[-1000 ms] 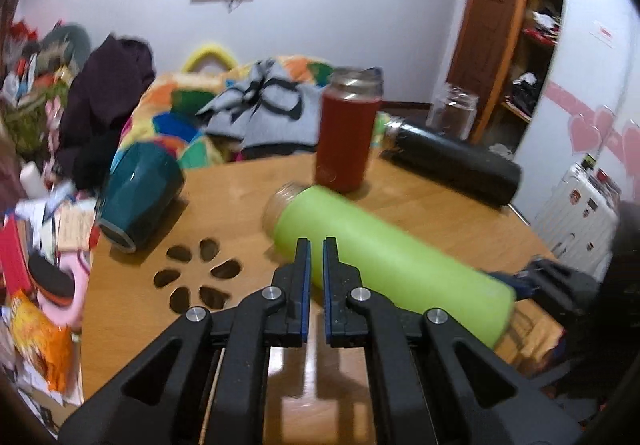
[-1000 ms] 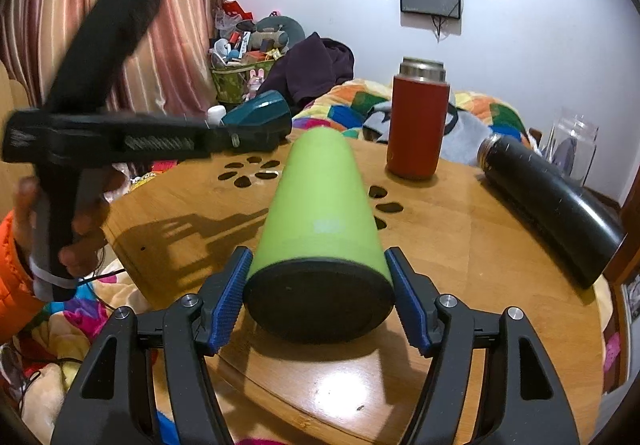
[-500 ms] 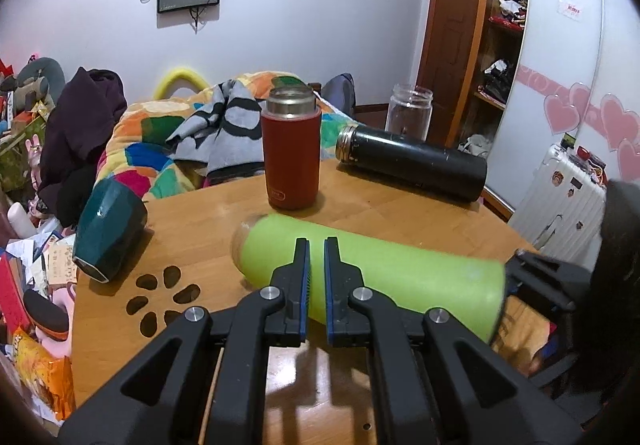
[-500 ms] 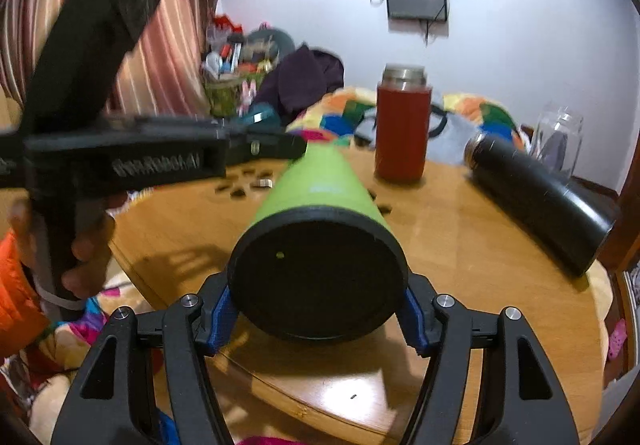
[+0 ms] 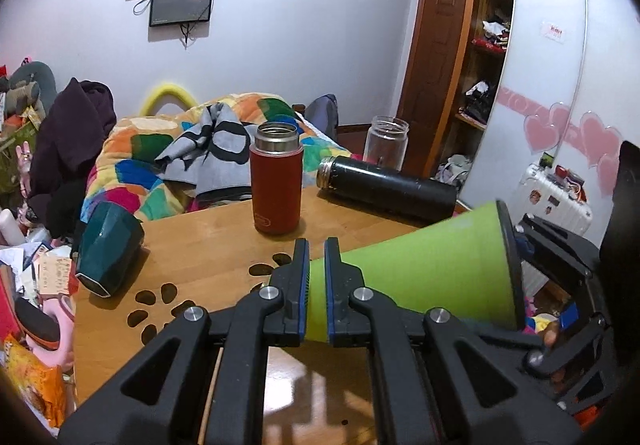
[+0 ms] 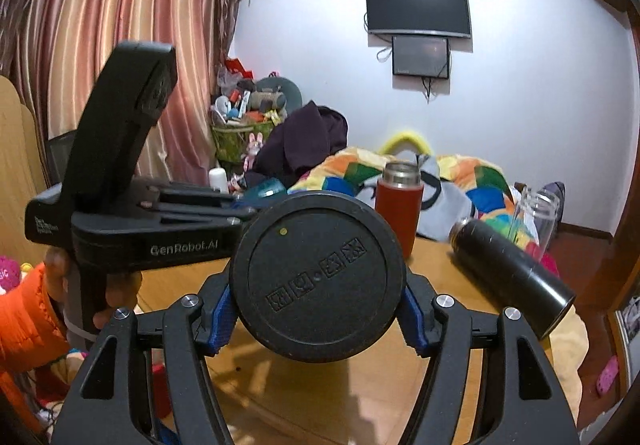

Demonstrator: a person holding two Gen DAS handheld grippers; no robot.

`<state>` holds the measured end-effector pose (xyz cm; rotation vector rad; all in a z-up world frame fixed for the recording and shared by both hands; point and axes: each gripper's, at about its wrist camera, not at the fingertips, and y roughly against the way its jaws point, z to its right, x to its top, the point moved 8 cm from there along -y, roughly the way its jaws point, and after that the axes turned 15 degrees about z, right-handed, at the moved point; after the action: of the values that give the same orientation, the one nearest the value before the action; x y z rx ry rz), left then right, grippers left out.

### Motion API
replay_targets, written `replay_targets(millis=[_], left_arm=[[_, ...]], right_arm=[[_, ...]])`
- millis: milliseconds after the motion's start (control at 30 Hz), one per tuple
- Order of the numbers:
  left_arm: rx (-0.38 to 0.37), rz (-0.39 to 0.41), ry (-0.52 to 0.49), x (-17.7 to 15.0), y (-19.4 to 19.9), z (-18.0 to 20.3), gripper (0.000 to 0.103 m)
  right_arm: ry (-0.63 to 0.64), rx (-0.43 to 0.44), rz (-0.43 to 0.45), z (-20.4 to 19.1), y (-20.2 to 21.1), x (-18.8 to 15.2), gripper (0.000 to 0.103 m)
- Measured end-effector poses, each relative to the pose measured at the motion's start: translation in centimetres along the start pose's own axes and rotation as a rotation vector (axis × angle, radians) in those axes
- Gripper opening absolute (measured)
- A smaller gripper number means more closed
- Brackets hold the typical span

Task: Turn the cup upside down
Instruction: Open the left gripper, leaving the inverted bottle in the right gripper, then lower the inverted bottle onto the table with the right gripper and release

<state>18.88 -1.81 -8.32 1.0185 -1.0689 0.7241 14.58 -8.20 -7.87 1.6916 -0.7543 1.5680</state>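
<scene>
Green cup (image 5: 420,265) is off the wooden table (image 5: 208,245) now. In the left wrist view it hangs tilted over the table's right edge, black base up and to the right, whereas a second ago it lay flat on the wood. The left gripper (image 5: 316,285) has its fingers nearly together with nothing between them, same as before; the cup just passes behind them. The red flask (image 5: 276,185) stands upright and the black flask (image 5: 388,185) lies near the far edge, neither shifted.

In the right wrist view the right gripper (image 6: 316,309) clamps the cup's base (image 6: 316,277), whose black disc now faces the camera squarely, raised higher than half a second ago.
</scene>
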Motion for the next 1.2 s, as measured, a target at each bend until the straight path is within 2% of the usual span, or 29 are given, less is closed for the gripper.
replay_targets(millis=[100,167,267,333,467,533,933,1200], left_arm=[[0.005,0.008,-0.009,0.1,0.2,0.0,0.005],[0.011,0.016,-0.009,0.2,0.4,-0.1,0.010],[0.040,0.028,-0.005,0.4,0.8,-0.8,0.028],[0.061,0.040,0.002,0.5,1.1,-1.4,0.043],[0.107,0.043,0.000,0.2,1.5,-2.6,0.051],[0.130,0.041,0.001,0.0,1.6,-3.3,0.058],[0.184,0.017,0.049,-1.6,2.0,-6.2,0.060],[0.213,0.029,0.012,-1.8,2.5,-6.7,0.068]], right_arm=[[-0.002,0.003,0.013,-0.2,-0.2,0.9,0.062],[-0.002,0.007,0.019,-0.2,-0.4,1.4,0.062],[-0.004,0.011,0.011,0.0,-1.0,2.0,0.062],[-0.010,0.011,-0.001,0.2,-1.6,2.2,0.062],[-0.026,0.015,-0.031,0.8,-3.2,2.6,0.062],[-0.029,0.018,-0.046,0.9,-4.1,2.8,0.062],[-0.034,0.012,-0.111,1.1,-8.4,3.1,0.062],[-0.009,0.003,-0.138,0.4,-10.2,3.0,0.062]])
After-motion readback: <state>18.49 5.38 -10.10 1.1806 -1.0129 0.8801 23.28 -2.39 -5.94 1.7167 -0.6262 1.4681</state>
